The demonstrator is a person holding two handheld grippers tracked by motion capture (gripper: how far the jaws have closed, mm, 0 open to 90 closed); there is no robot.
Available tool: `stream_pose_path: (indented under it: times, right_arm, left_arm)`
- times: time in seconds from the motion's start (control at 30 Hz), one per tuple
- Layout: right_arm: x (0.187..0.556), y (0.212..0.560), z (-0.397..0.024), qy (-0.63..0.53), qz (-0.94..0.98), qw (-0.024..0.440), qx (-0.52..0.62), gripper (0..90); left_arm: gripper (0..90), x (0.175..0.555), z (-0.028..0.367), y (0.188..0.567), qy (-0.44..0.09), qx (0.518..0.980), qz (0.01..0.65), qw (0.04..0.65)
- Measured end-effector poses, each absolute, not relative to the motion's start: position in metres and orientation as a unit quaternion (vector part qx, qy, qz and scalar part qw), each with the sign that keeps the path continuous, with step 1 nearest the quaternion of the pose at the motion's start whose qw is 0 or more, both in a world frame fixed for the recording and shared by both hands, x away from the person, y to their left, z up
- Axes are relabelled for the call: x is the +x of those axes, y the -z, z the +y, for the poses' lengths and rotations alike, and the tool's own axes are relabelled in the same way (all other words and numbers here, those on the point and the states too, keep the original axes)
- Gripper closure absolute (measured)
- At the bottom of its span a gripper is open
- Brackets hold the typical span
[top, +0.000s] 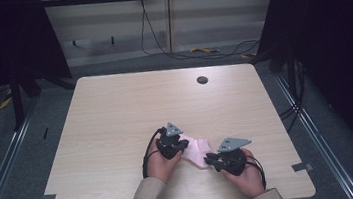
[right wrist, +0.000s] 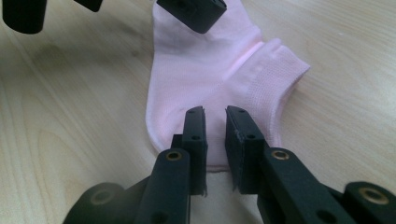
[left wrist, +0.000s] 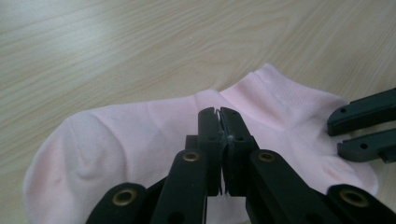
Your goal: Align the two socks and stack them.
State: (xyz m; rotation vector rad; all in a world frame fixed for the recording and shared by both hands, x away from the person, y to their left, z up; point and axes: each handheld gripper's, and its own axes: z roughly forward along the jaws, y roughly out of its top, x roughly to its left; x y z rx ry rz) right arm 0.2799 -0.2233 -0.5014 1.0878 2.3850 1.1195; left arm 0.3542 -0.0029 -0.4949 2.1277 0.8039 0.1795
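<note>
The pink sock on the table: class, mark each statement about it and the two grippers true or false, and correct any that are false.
1. The pink sock lies on the wooden table between the two grippers. True.
2. The left gripper has its jaws wide apart. False: in the left gripper view they stand pressed together over the sock.
3. The right gripper shows a narrow gap between its jaws. True.
4. The sock is dark blue. False: it is pale pink.
5. A small round hole sits in the table's far side. True.
6. The sock hangs in the air clear of the table. False: it rests flat on the tabletop.
</note>
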Motion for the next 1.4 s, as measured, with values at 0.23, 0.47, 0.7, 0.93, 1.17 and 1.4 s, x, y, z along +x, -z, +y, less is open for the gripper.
stream_pose_path:
  times: [0.23, 0.47, 0.7, 0.93, 1.17, 1.4]
  right_arm:
    - [0.28, 0.501, -0.223, -0.388, 0.828, 0.146, 0.378, 78.3]
    - [0.28, 0.502, -0.223, -0.389, 0.828, 0.146, 0.377, 78.3]
    - [0.28, 0.502, -0.223, -0.389, 0.827, 0.145, 0.378, 78.3]
    - [0.28, 0.502, -0.223, -0.389, 0.828, 0.144, 0.378, 78.3]
    - [0.28, 0.502, -0.224, -0.39, 0.828, 0.144, 0.377, 78.3]
    - [0.28, 0.501, -0.224, -0.39, 0.827, 0.142, 0.38, 78.4]
  left_arm:
    - [86.0, 0.345, 0.0, 0.497, -0.083, 0.851, 0.317, 0.41]
    - [84.1, 0.34, 0.004, 0.495, -0.083, 0.85, 0.318, 0.411]
    - [82.6, 0.369, 0.037, 0.479, -0.12, 0.823, 0.367, 0.417]
    - [77.7, 0.391, 0.06, 0.485, -0.135, 0.815, 0.4, 0.397]
    - [71.2, 0.393, 0.057, 0.496, -0.124, 0.82, 0.399, 0.391]
    - [70.2, 0.393, 0.055, 0.505, -0.105, 0.823, 0.397, 0.393]
